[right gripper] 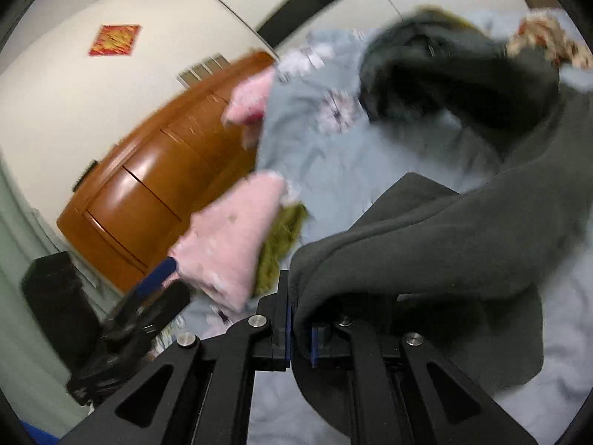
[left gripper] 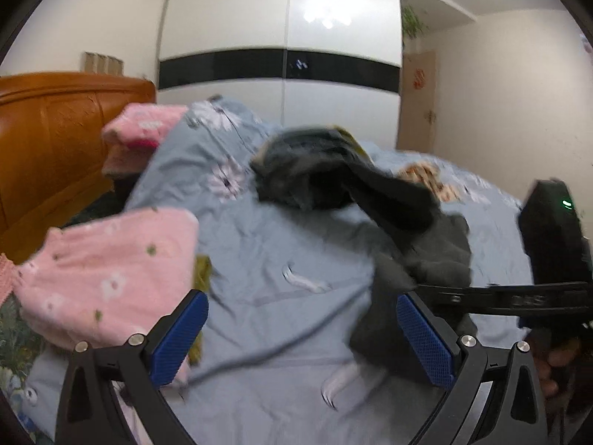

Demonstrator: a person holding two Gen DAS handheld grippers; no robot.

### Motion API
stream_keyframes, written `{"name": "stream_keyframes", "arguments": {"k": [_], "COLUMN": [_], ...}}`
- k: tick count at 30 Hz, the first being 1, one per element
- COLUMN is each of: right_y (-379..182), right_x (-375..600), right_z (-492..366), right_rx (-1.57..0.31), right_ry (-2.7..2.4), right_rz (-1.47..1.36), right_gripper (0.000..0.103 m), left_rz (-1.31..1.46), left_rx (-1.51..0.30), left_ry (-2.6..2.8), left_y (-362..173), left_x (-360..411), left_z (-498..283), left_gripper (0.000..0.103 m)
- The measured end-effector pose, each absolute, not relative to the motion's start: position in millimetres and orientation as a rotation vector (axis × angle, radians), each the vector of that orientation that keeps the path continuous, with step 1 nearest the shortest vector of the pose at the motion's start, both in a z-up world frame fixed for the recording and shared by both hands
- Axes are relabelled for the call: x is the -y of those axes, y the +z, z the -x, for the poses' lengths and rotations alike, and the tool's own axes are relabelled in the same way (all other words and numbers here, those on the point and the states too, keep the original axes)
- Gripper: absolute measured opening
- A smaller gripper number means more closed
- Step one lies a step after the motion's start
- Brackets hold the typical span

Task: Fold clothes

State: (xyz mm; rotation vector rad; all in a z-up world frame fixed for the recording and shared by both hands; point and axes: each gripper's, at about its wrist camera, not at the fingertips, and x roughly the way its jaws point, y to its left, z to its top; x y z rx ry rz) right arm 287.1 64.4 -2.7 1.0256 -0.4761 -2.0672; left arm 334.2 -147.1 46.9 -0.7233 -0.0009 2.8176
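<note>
Bedroom scene: we're over a bed covered by a blue-grey floral duvet [left gripper: 267, 244], with a white wardrobe [left gripper: 281, 37] carrying a black band behind it and an orange wooden headboard [left gripper: 55, 141] on the left. Both views are motion-blurred, so fine detail is unreliable.

Our task item, the dark grey garment [right gripper: 444, 230], lies across the duvet right of centre. In the right wrist view it drapes from the far right of the bed down to our right gripper [right gripper: 301, 337], whose jaws are clamped on a fold of its edge. Its far end bunches into a dark heap [left gripper: 307, 170] further up the bed.

Clutter: a pink floral cloth [left gripper: 107, 274] sits on the left side of the bed, near our left gripper [left gripper: 302, 341], with an olive-green fabric [right gripper: 281, 237] poking out from beside it. A second pink bundle [left gripper: 144, 129] sits by the headboard. A beige patterned cloth [left gripper: 426, 178] lies beyond the dark heap. A red paper decoration [right gripper: 115, 40] hangs on the wall.

Our left gripper has its jaws spread wide, blue pads [left gripper: 178, 337] holding nothing; duvet shows between them, and the garment's near edge lies at the right pad. The right gripper's body crosses the left view at the right edge, partly covering the garment.
</note>
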Motion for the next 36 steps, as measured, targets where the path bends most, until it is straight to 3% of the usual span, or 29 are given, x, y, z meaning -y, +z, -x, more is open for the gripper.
{"name": "stream_keyframes", "arguments": {"k": [2,4,5,11,18,21,24,26,27,28,29,30,31,36], "right_y": [-10,-14,-12,-2,-43,-51,-47,-47,-49,-50,-48,-44,-39,1], "right_x": [-73,-90,-105,-219,-328,-331,-318,-309,-311,-313,-313,-316,-320,-343], "right_z": [-292,-298,-302,-280,-160,-127,-105,-96,-95,-97,-101,-104,-108,-135], "right_rx": [0.448,0.432,0.435,0.543,1.156,1.286,1.270,1.241,1.239,1.239,1.239,1.240,1.241,1.211], "right_ry": [-2.081,-2.091,-2.093,-2.339,-2.395,-2.355,-2.395,-2.408,-2.411,-2.420,-2.431,-2.436,-2.439,-2.479], "right_rz": [-1.063,-1.081,-1.074,-1.033,-1.124,-1.107,-1.152,-1.207,-1.221,-1.228,-1.236,-1.217,-1.187,-1.004], "right_gripper": [0.015,0.043,0.046,0.049,0.049,0.049,0.049,0.040,0.022,0.011,0.008,0.006,0.005,0.005], "left_rz": [0.761,0.797,0.809,0.841,0.997,1.040,1.086,1.099,1.105,1.114,1.126,1.128,1.129,0.943], "left_rx": [-0.021,-0.042,-0.042,-0.086,-0.146,-0.121,-0.084,-0.054,-0.040,-0.028,-0.019,-0.011,-0.003,-0.127], "left_ry": [2.782,2.746,2.725,2.615,2.661,2.685,2.665,2.654,2.648,2.632,2.613,2.598,2.584,2.730], "left_y": [34,21,17,-3,-24,-29,-32,-33,-34,-35,-36,-35,-35,7], "left_x": [135,123,115,62,25,30,42,49,53,54,56,57,58,72], "left_z": [-335,-335,-337,-343,-320,-314,-307,-306,-306,-305,-303,-302,-300,-283], "left_gripper": [0.103,0.103,0.103,0.103,0.103,0.102,0.090,0.084,0.074,0.061,0.053,0.031,0.022,0.012]}}
